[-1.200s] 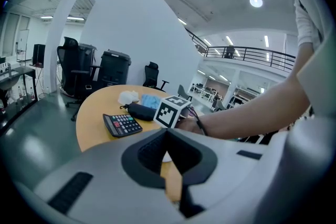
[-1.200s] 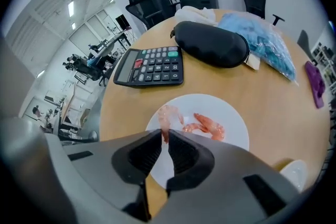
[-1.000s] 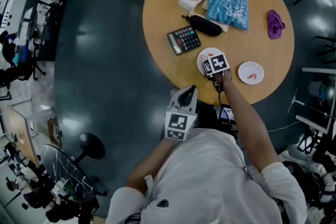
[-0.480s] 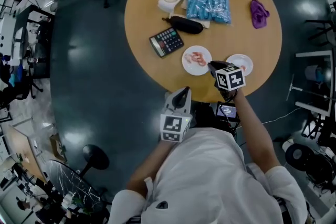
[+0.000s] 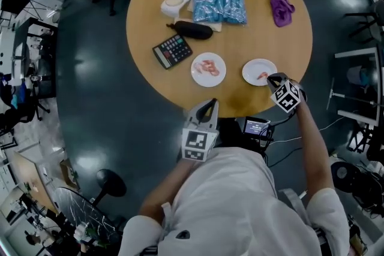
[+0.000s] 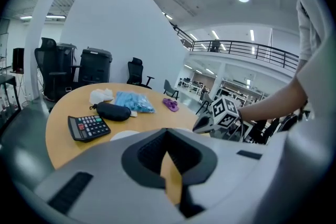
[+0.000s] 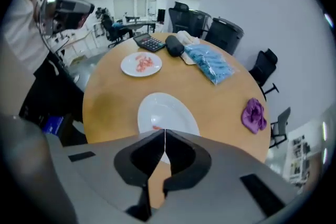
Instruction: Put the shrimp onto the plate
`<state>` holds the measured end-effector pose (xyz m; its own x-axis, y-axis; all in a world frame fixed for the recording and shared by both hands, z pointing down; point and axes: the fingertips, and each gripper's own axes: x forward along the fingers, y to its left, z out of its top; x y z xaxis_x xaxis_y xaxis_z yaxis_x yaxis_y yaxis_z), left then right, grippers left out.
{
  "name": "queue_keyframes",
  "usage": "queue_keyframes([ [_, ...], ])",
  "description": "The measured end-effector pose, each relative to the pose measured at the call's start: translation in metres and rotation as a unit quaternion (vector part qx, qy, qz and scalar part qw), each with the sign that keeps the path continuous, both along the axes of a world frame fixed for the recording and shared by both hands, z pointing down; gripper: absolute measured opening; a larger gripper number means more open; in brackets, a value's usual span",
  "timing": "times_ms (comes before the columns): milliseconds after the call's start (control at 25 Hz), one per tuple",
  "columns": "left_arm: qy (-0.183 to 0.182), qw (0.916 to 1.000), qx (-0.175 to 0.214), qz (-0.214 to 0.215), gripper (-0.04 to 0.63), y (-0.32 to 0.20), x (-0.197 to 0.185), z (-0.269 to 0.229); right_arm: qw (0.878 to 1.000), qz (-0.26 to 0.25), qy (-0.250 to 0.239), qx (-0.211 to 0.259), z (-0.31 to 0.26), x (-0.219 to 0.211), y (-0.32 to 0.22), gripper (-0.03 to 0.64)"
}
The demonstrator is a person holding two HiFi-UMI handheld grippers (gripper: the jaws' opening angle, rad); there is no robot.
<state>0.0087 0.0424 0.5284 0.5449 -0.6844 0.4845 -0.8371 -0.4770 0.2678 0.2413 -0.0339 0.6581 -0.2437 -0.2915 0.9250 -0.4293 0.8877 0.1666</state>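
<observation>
**Inspector:** What changed?

**Operator:** My right gripper [image 5: 273,77] had crossed from the shrimp plate [image 5: 197,75] beside the calculator [image 5: 172,51] to the plate [image 5: 251,68] farther from it. Its jaws were pressed together. One shrimp [image 7: 155,127] showed at their tips over that plate; I could not tell whether it was held or already lying there. My left gripper [image 5: 209,104] sat idle, jaws closed.

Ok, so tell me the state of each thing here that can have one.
Left gripper: shut, empty.
Right gripper: shut, tips together.
Left plate: holds a shrimp pile.
Right plate: holds a single shrimp, under the right gripper.
Black case: closed.
Calculator: face up.
Purple cloth: crumpled.
</observation>
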Motion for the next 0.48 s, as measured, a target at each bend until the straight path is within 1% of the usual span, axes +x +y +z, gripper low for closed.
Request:
queue_keyframes([
  [40,-0.004,1.0000,-0.001,0.005,0.006,0.001,0.005,0.000,0.999,-0.030,0.018,0.005,0.004,0.005,-0.003,0.018],
  [120,-0.011,0.9999,-0.004,0.010,0.006,0.003,0.013,0.000,0.994,-0.098,0.052,-0.004,0.015,0.009,-0.003,0.021],
  [200,-0.017,0.9998,-0.008,0.009,0.006,0.004,0.017,0.002,0.981,-0.172,0.083,-0.025,0.028,0.008,0.002,0.038],
  [240,-0.020,0.9997,-0.010,0.006,0.006,0.005,0.018,0.003,0.973,-0.207,0.097,-0.030,0.033,0.007,0.002,0.076],
  [280,-0.022,0.9997,-0.011,0.001,0.006,0.006,0.018,0.004,0.965,-0.237,0.110,-0.030,0.038,0.006,0.001,0.094],
  [360,-0.024,0.9996,-0.014,-0.008,0.006,0.007,0.017,0.005,0.950,-0.284,0.128,-0.028,0.047,0.003,-0.003,0.101],
  [480,-0.031,0.9994,-0.014,-0.009,0.006,0.008,0.020,0.004,0.935,-0.325,0.137,-0.030,0.057,0.000,-0.003,0.101],
])
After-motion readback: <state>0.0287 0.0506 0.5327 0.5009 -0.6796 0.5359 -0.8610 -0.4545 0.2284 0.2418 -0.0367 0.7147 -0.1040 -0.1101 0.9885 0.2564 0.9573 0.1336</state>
